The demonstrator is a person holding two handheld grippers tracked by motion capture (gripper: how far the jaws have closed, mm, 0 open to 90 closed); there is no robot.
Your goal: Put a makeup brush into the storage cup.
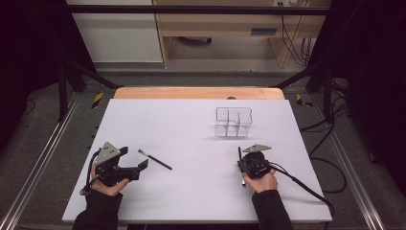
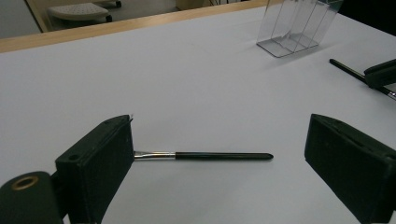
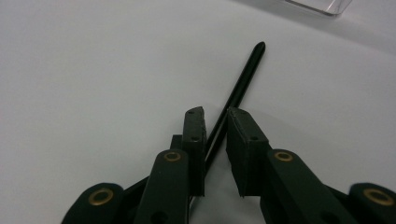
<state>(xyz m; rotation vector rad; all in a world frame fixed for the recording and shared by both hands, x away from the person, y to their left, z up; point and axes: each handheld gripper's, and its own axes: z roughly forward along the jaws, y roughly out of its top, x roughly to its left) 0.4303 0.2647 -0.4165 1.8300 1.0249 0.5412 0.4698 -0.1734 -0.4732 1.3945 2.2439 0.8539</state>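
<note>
1. Counter [image 1: 191, 191]: white sheet, mostly bare; all the work sits in the near half and the right-hand side
2. Clear divided organizer [image 1: 233, 122]: stands upright on the far right part of the counter, well apart from both hands; likely the drop spot for the brushes, so plan to lift a brush clear and bring it in from above the open top
3. Left hand-held gripper [image 1: 136, 168]: rests low on the near left, jaws spread wide, holding nothing; the left gripper view has its loose brush [image 2: 203, 155] lying flat between the jaws, bristle end tucked by the left one
4. Right hand-held gripper [image 3: 215, 125]: near right, just this side of the organizer, jaws pressed almost together and pinching the second brush [image 3: 243, 79] along its handle; it runs out at a slant past the tips toward the organizer
5. Step in hand, by my read: secure the right-side grip. To do it well, check the thin handle is seated squarely between the pads, not just wedged at one edge, then lift straight up so the tip does not drag on the counter
6. Risk: a slim round handle can roll or pivot in the pinch; keep the lift slow and the brush level until over the organizer
</note>
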